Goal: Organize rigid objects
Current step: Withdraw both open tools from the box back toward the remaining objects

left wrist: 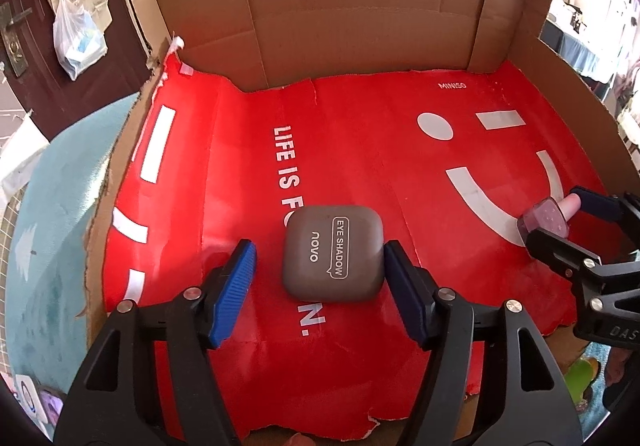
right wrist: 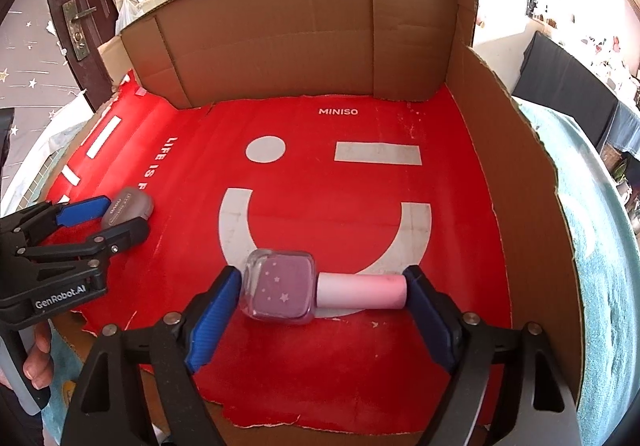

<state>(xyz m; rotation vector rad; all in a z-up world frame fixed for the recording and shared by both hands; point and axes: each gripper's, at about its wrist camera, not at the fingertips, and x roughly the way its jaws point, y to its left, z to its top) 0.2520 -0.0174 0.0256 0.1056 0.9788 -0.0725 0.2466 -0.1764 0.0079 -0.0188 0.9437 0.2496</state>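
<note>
Sitting loose between wide left gripper (left wrist: 318, 252) jaws, eyeshadow case (left wrist: 332, 253) lies mid red sheet (left wrist: 360, 134). Right gripper (right wrist: 322, 286) brackets nail polish bottle (right wrist: 280, 288) lengthwise, pads apparently slack; round cap (right wrist: 362, 291) could roll when nudged.

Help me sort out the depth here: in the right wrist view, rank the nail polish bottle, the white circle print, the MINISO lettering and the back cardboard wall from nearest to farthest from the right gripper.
1. Nail polish bottle, between the right gripper fingers.
2. White circle print, mid-floor, left.
3. MINISO lettering, near the back.
4. Back cardboard wall, farthest.
</note>
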